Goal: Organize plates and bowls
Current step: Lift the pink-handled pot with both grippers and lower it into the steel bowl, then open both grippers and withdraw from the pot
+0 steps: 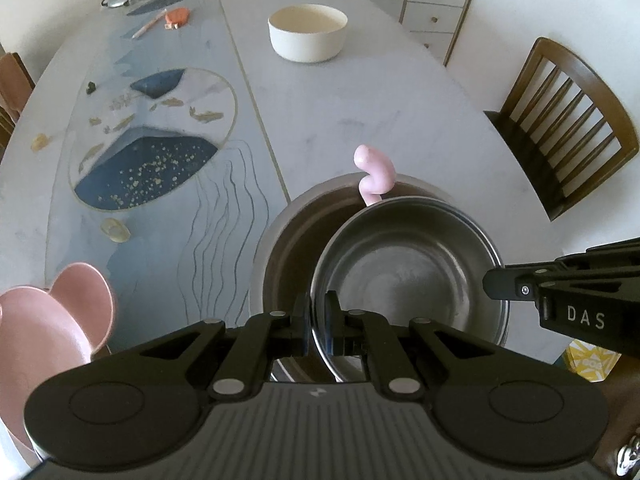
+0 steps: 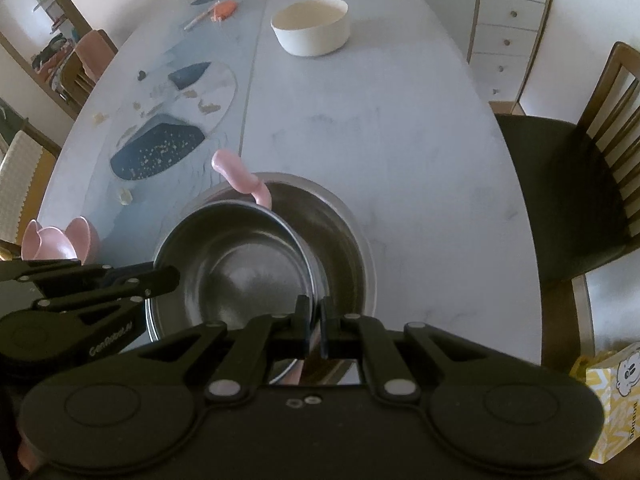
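the smaller steel bowl (image 1: 404, 268) hung over the larger steel bowl (image 1: 288, 240) on the surface (image 1: 360, 112), tilted, not yet seated. my left hand-held gripper (image 1: 317, 312) was clamped on its near rim, and my right hand-held gripper (image 2: 315, 316) pinched the opposite rim, so i judged the two-sided hold kept it level enough to nest. a pink handle (image 1: 374, 174) stuck up from the larger bowl's far side and might catch it. the cream bowl (image 1: 307, 34) waited well apart; the pink bowl (image 1: 52, 320) sat at my left.
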### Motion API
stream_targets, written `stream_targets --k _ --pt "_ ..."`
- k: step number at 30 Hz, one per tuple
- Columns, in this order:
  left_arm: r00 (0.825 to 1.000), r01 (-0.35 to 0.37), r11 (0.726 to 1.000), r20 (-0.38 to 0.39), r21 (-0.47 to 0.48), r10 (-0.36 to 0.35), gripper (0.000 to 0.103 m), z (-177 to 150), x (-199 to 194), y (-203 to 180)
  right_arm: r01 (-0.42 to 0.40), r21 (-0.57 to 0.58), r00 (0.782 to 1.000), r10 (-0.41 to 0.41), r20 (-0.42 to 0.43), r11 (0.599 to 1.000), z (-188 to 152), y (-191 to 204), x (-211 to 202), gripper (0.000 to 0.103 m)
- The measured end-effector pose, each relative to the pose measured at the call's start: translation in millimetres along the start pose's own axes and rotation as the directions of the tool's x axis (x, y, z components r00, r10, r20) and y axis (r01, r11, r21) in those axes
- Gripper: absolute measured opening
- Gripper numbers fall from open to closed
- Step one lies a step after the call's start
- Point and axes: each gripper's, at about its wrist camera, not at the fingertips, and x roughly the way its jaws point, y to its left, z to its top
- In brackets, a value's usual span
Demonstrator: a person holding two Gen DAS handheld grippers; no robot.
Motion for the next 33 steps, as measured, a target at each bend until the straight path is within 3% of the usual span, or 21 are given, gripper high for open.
stream_targets --k 12,33 --pt "1.0 -0.015 1.0 -0.006 0.006 0.015 0.006 1 5 -1 -0.028 0.002 0.999 0.028 -0.023 1.0 7 -4 6 0.007" --pt "0.998 0.06 0.998 0.038 -0.015 -0.059 0.011 13 -16 16 -0.05 -0.06 0.998 0.051 0.027 0.997 21 -3 -12 0.034"
